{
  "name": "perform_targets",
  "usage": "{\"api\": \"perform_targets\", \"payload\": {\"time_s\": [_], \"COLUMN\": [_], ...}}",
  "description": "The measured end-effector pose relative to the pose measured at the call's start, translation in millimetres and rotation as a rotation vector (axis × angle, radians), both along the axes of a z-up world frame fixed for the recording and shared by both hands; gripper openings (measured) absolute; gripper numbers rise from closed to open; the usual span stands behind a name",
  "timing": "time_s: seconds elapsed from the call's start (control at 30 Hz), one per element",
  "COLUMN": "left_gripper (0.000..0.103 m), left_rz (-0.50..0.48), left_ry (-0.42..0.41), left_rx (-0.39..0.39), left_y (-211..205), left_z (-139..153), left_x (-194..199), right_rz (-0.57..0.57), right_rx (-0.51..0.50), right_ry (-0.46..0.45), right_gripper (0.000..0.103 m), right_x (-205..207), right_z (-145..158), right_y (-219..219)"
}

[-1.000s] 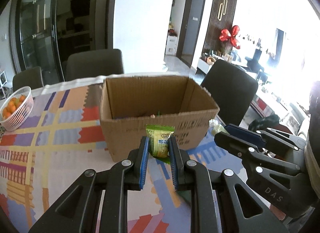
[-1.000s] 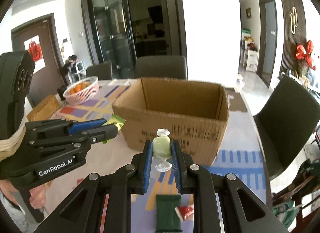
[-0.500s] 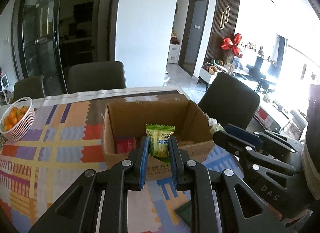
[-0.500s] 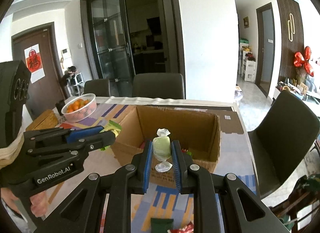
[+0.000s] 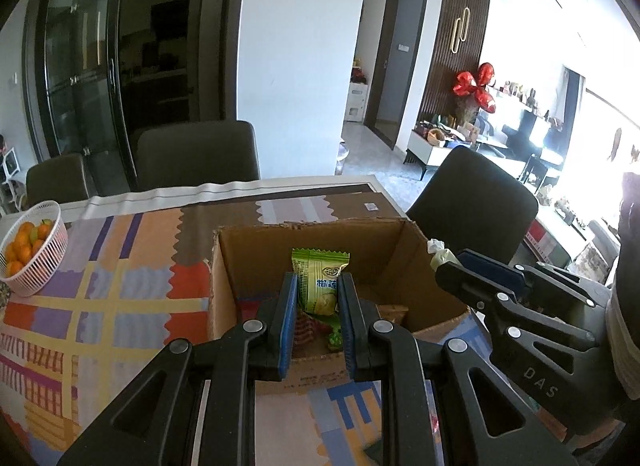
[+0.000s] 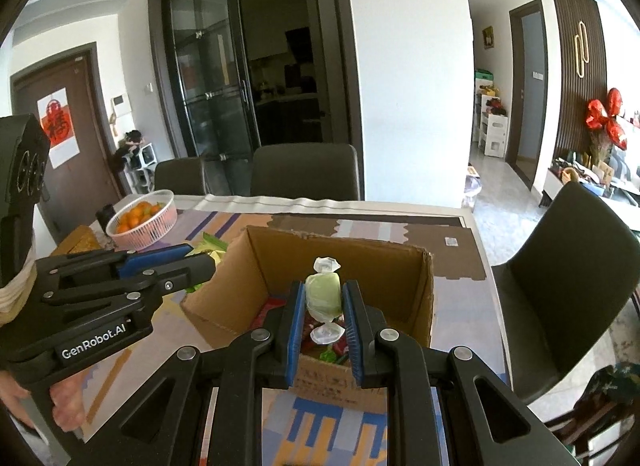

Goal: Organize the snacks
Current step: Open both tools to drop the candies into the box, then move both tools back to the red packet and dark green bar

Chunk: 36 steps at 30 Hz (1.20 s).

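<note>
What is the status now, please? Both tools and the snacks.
Left tool shut on green packet. Right tool shut on wrapped candy. Both above open cardboard box. Nothing in the way.

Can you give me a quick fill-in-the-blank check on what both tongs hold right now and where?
1. The left tongs are shut on a green snack packet above the open ____ box.
2. The right tongs grip a pale green ____-wrapped candy.
3. The white basket on the table holds ____ fruit.
4. Inside the box, other snacks ____ lie at the bottom.

Missing words: cardboard; twist; orange; already
</note>
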<state>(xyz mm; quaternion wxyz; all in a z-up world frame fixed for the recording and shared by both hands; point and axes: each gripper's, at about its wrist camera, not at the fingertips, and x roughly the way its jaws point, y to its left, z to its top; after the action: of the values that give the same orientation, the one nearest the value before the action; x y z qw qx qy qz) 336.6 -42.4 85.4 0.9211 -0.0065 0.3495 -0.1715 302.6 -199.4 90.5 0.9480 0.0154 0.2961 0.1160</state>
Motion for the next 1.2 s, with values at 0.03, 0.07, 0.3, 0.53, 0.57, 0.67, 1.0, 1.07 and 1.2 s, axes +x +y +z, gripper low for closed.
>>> {"api": "perform_targets", "payload": {"time_s": [0.03, 0.07, 0.3, 0.53, 0.57, 0.67, 1.0, 1.07, 1.2], "left_gripper": [0.022, 0.023, 0.041, 0.046, 0.047, 0.047, 0.050, 0.050, 0.051], "left_rz": [0.003, 0.006, 0.049, 0.037, 0.032, 0.021, 0.014, 0.015, 0.011], "left_ry": [0.006, 0.011, -0.013, -0.030, -0.030, -0.025, -0.014, -0.008, 0.010], "left_rx": [0.001, 0.005, 0.035, 0.033, 0.024, 0.015, 0.030, 0.045, 0.057], "left_y": [-0.6, -1.1, 2.7, -0.1, -0.5, -3.8, -15.3, -17.1, -20.8], "left_z": [-1.0, -2.3, -6.3, -10.3, -10.2, -14.1, -33.2, -39.3, -51.6], "left_x": [3.0, 6.5, 1.1, -32.0, -36.8, -52.5, -96.3, -102.7, -113.4], "right_rz": [-0.002, -0.002, -0.050, -0.060, -0.064, -0.075, -0.104, -0.108, -0.128], "right_rx": [-0.001, -0.002, 0.003, 0.006, 0.007, 0.024, 0.046, 0.052, 0.066], "right_ry": [0.004, 0.009, 0.017, 0.005, 0.001, -0.007, 0.024, 0.042, 0.086], "right_gripper": [0.021, 0.021, 0.032, 0.034, 0.034, 0.039, 0.044, 0.044, 0.044], "right_x": [3.1, 6.5, 8.7, -15.6, -19.9, -35.7, -80.4, -85.7, -94.9], "right_z": [-1.4, -2.7, -11.6, -14.7, -14.7, -15.4, -36.6, -42.3, -57.0], "right_y": [-0.4, -0.5, -8.1, -14.5, -16.0, -22.3, -33.8, -35.9, -40.4]}}
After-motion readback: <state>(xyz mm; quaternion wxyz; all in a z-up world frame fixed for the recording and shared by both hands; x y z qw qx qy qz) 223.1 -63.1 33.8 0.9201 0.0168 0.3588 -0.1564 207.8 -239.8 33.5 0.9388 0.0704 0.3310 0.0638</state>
